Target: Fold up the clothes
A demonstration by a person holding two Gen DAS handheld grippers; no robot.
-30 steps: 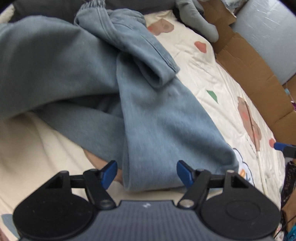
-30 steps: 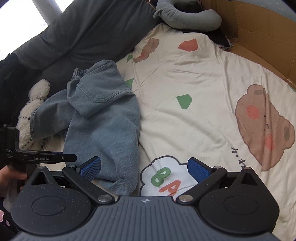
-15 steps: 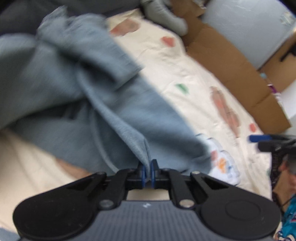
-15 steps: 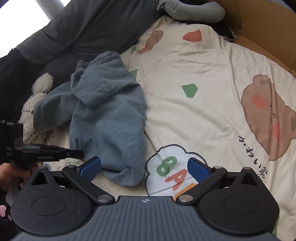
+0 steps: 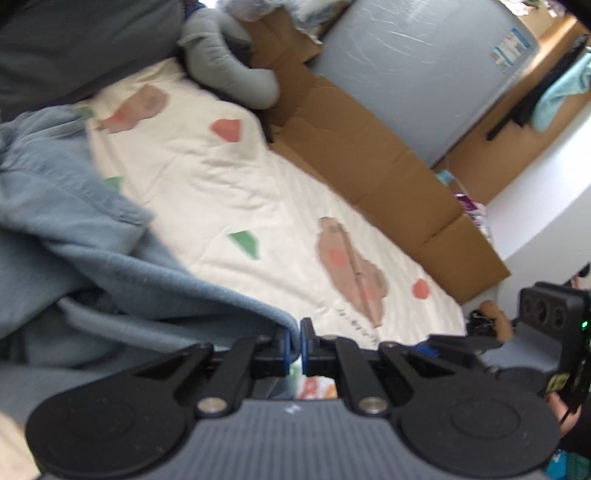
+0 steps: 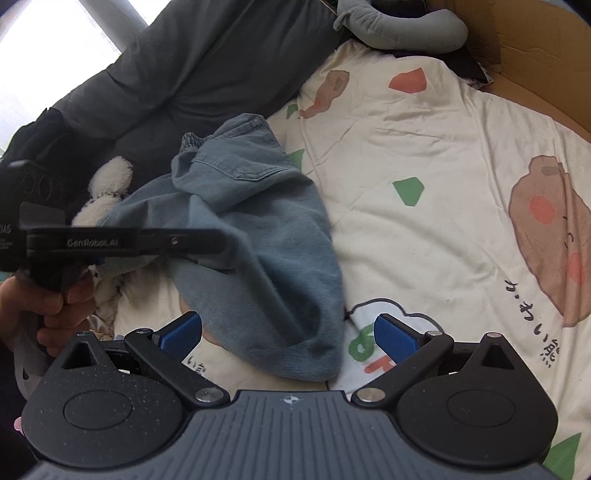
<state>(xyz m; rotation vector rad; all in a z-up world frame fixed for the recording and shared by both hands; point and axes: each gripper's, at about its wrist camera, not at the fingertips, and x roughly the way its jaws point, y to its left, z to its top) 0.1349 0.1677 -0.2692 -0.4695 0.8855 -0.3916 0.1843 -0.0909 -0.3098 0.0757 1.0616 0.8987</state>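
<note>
A crumpled pair of blue denim trousers (image 6: 258,229) lies on a cream cartoon-print bedsheet (image 6: 443,155). My left gripper (image 5: 294,345) is shut on an edge of the trousers (image 5: 110,273) and lifts it off the sheet. It also shows in the right wrist view (image 6: 192,242), held over the cloth at the left. My right gripper (image 6: 288,332) is open and empty, its fingers on either side of the trousers' near end, just above it.
A dark grey quilt (image 6: 177,66) covers the back left. A grey neck pillow (image 6: 402,29) lies at the sheet's far end. Cardboard (image 5: 369,147) lines the right side. A white plush toy (image 6: 107,192) lies left of the trousers.
My left gripper closed on the trousers' edge and lifted it, swinging right. My right gripper moved forward and down over the near end of the trousers, staying open.
</note>
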